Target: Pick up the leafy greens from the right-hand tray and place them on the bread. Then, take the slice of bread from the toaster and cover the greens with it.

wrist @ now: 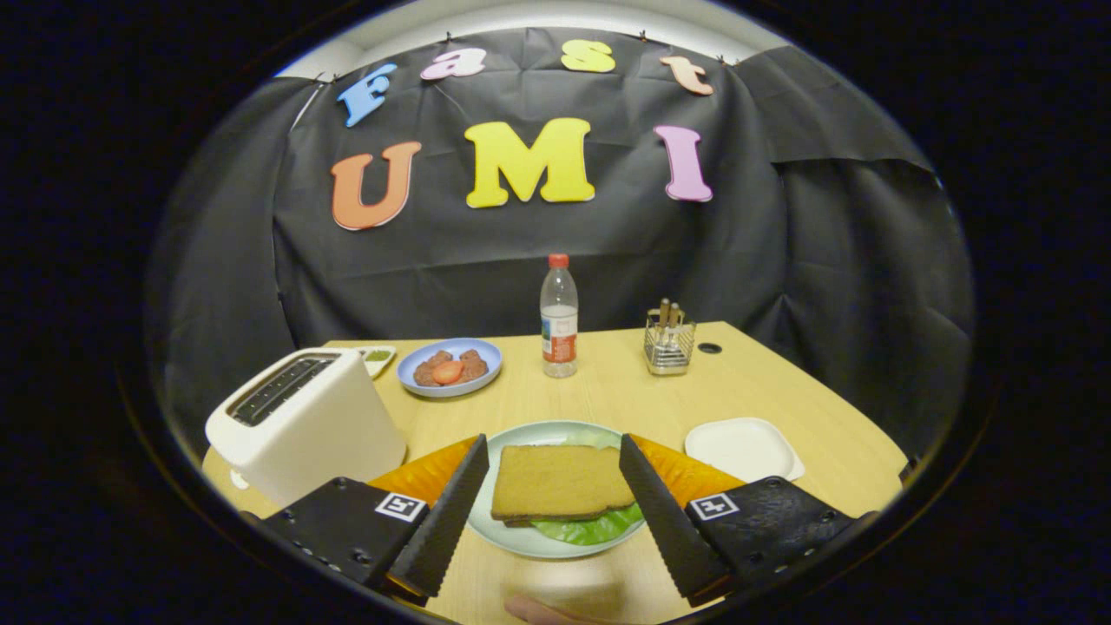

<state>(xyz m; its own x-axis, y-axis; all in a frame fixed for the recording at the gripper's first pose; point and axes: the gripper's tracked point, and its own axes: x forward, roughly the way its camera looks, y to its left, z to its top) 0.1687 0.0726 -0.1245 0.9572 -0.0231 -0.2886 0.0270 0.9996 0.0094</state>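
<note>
On the wooden worktop point(608, 395), just ahead of the claw point(553, 495), stands a pale green plate point(521, 536). A slice of bread point(560, 480) lies flat on this plate, and the leafy greens point(599, 526) stick out from under its near edge and also a little behind its far edge. So the greens are covered by the bread. The claw is spread wide and it holds nothing; the plate with the bread sits in the gap between the two fingers, and the fingers do not touch the bread.

To the left of the plate is a white toaster point(308, 421) with its slots facing up. To the right of the plate lies a white tray point(744, 447), with nothing on it. Farther back there is a blue plate point(491, 354) with brown pieces of food and a red slice on them, and beside it a small white dish point(377, 357) with something green. A plastic water bottle point(559, 317) with a red cap stands upright near the middle, and a wire holder point(669, 345) with utensils stands to the right of it. At the near edge of the worktop a fingertip of a person point(534, 609) is visible.
</note>
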